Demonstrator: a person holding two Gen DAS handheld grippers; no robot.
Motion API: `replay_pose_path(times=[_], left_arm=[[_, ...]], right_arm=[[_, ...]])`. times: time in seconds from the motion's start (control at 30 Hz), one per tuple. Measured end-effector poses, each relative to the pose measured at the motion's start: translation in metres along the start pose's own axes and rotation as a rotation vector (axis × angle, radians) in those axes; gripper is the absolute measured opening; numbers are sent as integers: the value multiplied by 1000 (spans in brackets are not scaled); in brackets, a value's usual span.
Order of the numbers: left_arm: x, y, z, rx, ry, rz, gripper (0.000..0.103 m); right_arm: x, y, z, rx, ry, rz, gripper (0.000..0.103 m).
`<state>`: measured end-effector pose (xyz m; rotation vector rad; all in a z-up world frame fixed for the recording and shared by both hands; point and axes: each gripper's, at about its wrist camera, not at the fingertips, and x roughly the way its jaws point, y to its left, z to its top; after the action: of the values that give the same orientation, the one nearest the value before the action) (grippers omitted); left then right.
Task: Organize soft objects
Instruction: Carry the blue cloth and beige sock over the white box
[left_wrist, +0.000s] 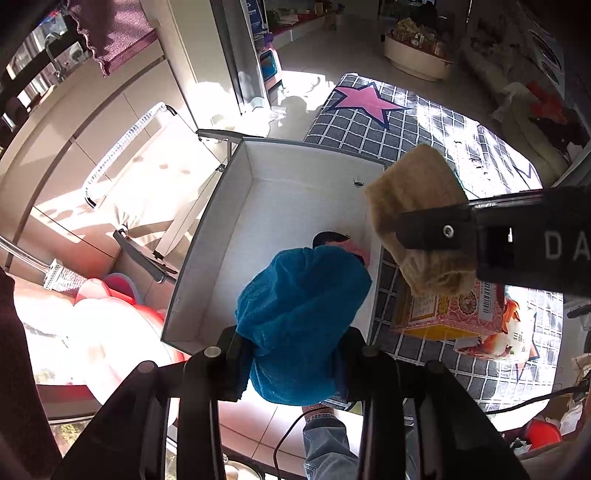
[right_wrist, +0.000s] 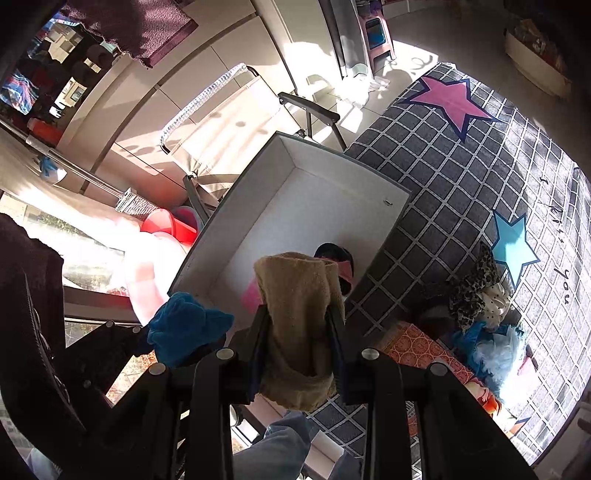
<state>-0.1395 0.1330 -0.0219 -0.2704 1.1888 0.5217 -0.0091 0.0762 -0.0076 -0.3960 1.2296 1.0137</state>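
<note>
Left wrist view shows my left tongs (left_wrist: 291, 350) closed part-way, as far as the cloth lets them, on a bunched blue towel (left_wrist: 301, 314), which hangs above the near end of the white box (left_wrist: 221, 236). My right tongs (right_wrist: 299, 332) are likewise pinched on a tan towel (right_wrist: 299, 306), one finger on each side of the fold; that towel sits over the box's near right corner, beside the blue one.

Counting from the box: two towels in the air above it, one blue and one tan. Inside the box, at its near end, lies one pink item (right_wrist: 251, 295) with something dark (right_wrist: 334, 254) next to it; I cannot tell what either is. Just to the right of the box stands one patterned orange-pink carton (left_wrist: 447, 314). Farther right of the box is a small heap of soft things (right_wrist: 480, 295), a leopard-print piece and a pale blue fluffy piece among them; I cannot count them exactly.

The box rests on a grey checked cover (right_wrist: 461, 177) printed with one pink star (right_wrist: 452, 98) and one light blue star (right_wrist: 513, 247). Left of the box is a folding chair (right_wrist: 236, 136), with pale cabinet fronts behind it and strong sunlight across the floor. One red basin (right_wrist: 166, 225) sits left of the box.
</note>
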Motion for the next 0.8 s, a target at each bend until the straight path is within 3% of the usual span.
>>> replay_pose_path(times=[0.47,0.8], left_arm=[[15,5,7,-25,35,64,38],[47,14,28,-70,105,135,38]], right_arm=[[15,-14,16,39,-15,64,32],[45,-41,51,135,-45,205,32]])
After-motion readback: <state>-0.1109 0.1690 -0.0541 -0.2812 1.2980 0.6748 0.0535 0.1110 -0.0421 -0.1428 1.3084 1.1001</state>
